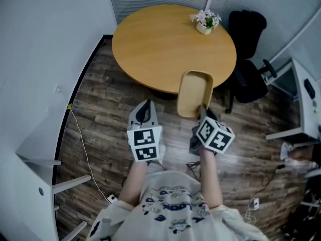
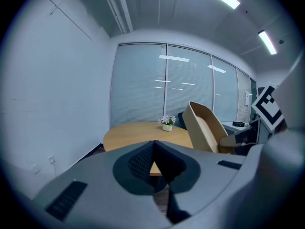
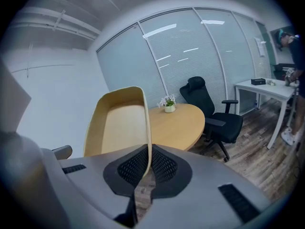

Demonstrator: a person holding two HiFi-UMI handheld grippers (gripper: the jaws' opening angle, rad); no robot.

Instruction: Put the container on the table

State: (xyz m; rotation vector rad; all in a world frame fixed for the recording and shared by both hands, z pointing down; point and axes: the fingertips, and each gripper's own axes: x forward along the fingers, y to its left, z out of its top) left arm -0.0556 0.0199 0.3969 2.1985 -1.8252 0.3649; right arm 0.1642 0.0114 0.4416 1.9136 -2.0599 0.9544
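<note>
Tan round-cornered shallow container (image 1: 194, 92) hangs in the air, tipped on edge with its far end over the near rim of the round light-wood tabletop (image 1: 160, 44), because the right tongs (image 1: 203, 109) are clenched on one thin side wall, a pinch the right gripper view shows plainly (image 3: 147, 149). It has not been set down yet, and the broad bare wood short of the small white pot of pink flowers (image 1: 204, 21) looks like the landing spot. The left tongs (image 1: 144, 112) are pressed together on nothing, held low beside it, probably spare for now.
</note>
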